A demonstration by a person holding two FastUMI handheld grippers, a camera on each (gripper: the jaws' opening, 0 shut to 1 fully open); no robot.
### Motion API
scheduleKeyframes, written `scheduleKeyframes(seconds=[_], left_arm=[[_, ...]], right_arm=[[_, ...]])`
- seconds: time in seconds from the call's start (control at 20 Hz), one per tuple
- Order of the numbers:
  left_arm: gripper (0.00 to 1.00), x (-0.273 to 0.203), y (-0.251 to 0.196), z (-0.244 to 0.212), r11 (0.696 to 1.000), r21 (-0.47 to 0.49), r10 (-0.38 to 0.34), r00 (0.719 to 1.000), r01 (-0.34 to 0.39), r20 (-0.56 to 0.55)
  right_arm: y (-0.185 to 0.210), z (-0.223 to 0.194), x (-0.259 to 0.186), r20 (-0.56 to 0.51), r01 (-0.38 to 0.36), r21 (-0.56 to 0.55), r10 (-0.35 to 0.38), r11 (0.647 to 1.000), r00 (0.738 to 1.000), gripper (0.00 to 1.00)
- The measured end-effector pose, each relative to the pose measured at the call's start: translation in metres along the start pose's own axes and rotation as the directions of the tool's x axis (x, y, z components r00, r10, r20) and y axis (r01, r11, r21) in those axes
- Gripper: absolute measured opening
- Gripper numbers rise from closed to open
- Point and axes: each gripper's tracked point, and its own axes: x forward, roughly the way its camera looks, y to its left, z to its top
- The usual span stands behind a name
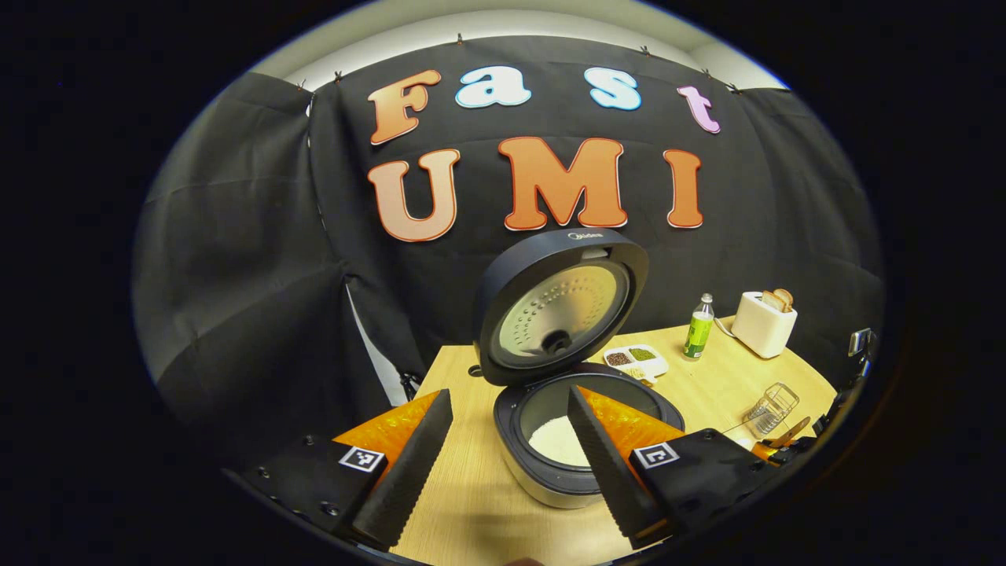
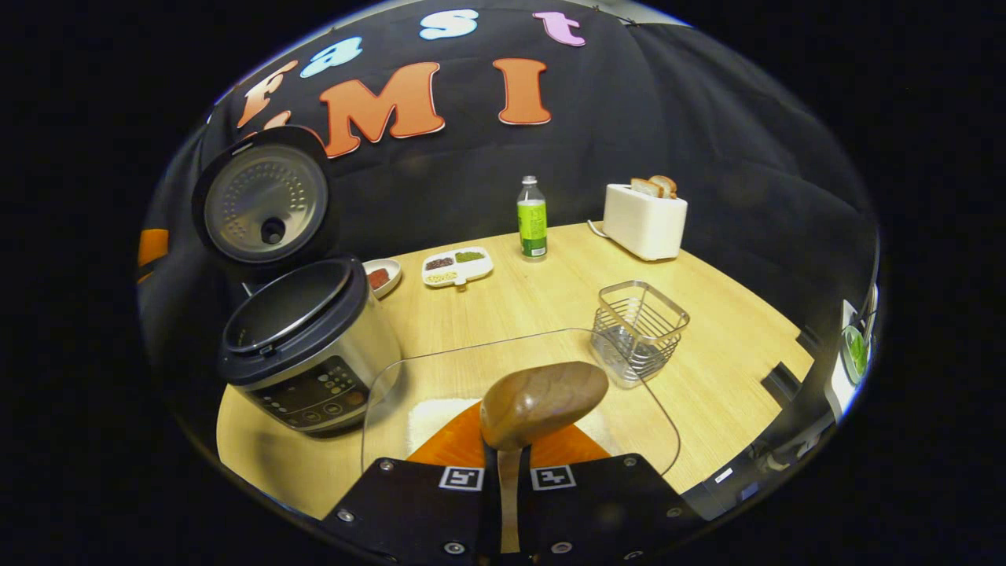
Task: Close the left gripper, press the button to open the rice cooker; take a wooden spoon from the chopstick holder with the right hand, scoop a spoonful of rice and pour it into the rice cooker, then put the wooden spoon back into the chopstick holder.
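Spoon (image 2: 542, 402) pinched in my right claw (image 2: 509, 472), left claw (image 1: 511, 456) spread; tilting early would spill rice short of the cooker (image 2: 302, 346).

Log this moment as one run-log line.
rice cooker lid open | right gripper shut on wooden spoon | left gripper open | chopstick holder upright

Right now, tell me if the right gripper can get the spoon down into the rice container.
Probably yes. The right gripper is shut on the wooden spoon, whose bowl hangs over the clear rice container. The container is open-topped with rice below, and nothing lies between them.
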Motion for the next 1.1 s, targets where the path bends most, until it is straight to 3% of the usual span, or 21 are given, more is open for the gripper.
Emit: scheduleKeyframes(seconds=[0.05,0.1,0.15,0.2,0.25,0.35,0.45,0.5,0.6,0.65,0.75,0.8,0.85,0.9,1.0,1.1], left_arm=[[0.99,0.000,0.002,-0.001,1.000,-0.004,0.005,1.000,-0.005,0.000],[0.94,0.001,0.003,0.000,1.000,-0.006,0.010,1.000,-0.010,-0.001],[0.99,0.002,0.004,0.001,1.000,-0.008,0.015,1.000,-0.015,-0.002],[0.94,0.003,0.006,-0.001,1.000,-0.012,0.020,1.000,-0.020,-0.005],[0.99,0.003,0.006,0.001,1.000,-0.017,0.024,1.000,-0.024,-0.002],[0.94,0.003,0.007,0.002,0.999,-0.020,0.029,1.000,-0.029,0.002],[0.99,0.005,0.007,0.003,0.999,-0.015,0.035,0.999,-0.035,0.001],[0.94,0.006,0.010,0.003,0.999,-0.013,0.037,0.999,-0.037,0.001],[0.99,0.007,0.012,0.000,0.999,-0.015,0.043,0.999,-0.043,-0.004],[0.94,0.008,0.013,-0.001,0.999,-0.020,0.046,0.999,-0.046,-0.008],[0.94,0.010,0.012,-0.002,0.998,-0.030,0.049,0.999,-0.049,-0.015],[0.99,0.011,0.012,-0.002,0.998,-0.032,0.050,0.999,-0.050,-0.015],[0.94,0.012,0.011,-0.001,0.998,-0.031,0.051,0.999,-0.051,-0.013],[0.99,0.013,0.011,0.001,0.998,-0.030,0.051,0.999,-0.052,-0.010],[0.94,0.013,0.009,0.002,0.998,-0.026,0.049,0.999,-0.049,-0.006],[0.99,0.014,0.007,0.003,0.999,-0.020,0.050,0.999,-0.051,-0.006]], right_arm=[[0.007,-0.002,0.001,-0.022,-0.028,0.024,0.029,0.999,0.999,0.08],[0.011,-0.001,0.003,-0.038,-0.047,0.051,0.049,0.998,0.998,0.08],[0.012,-0.002,0.004,-0.060,-0.059,0.075,0.064,0.995,0.996,0.08],[0.011,-0.001,0.006,-0.074,-0.066,0.103,0.073,0.993,0.995,0.08],[0.011,-0.001,0.007,-0.094,-0.073,0.135,0.086,0.988,0.992,0.08],[0.008,-0.001,0.012,-0.125,-0.082,0.209,0.110,0.974,0.986,0.08],[0.005,-0.001,0.015,-0.143,-0.086,0.263,0.126,0.961,0.982,0.07],[0.004,-0.001,0.017,-0.150,-0.087,0.279,0.133,0.956,0.980,0.07],[0.003,0.000,0.019,-0.165,-0.100,0.301,0.155,0.948,0.974,0.07],[0.003,0.000,0.021,-0.172,-0.109,0.310,0.168,0.944,0.971,0.07],[0.007,0.000,0.020,-0.181,-0.134,0.319,0.199,0.938,0.963,0.07],[0.009,0.000,0.021,-0.186,-0.146,0.318,0.212,0.937,0.959,0.07],[0.012,0.000,0.021,-0.190,-0.159,0.326,0.230,0.932,0.954,0.07],[0.016,-0.001,0.023,-0.198,-0.175,0.347,0.254,0.922,0.947,0.07],[0.027,-0.005,0.024,-0.225,-0.213,0.434,0.334,0.875,0.915,0.07],[0.032,-0.008,0.029,-0.234,-0.226,0.509,0.386,0.830,0.892,0.07]])
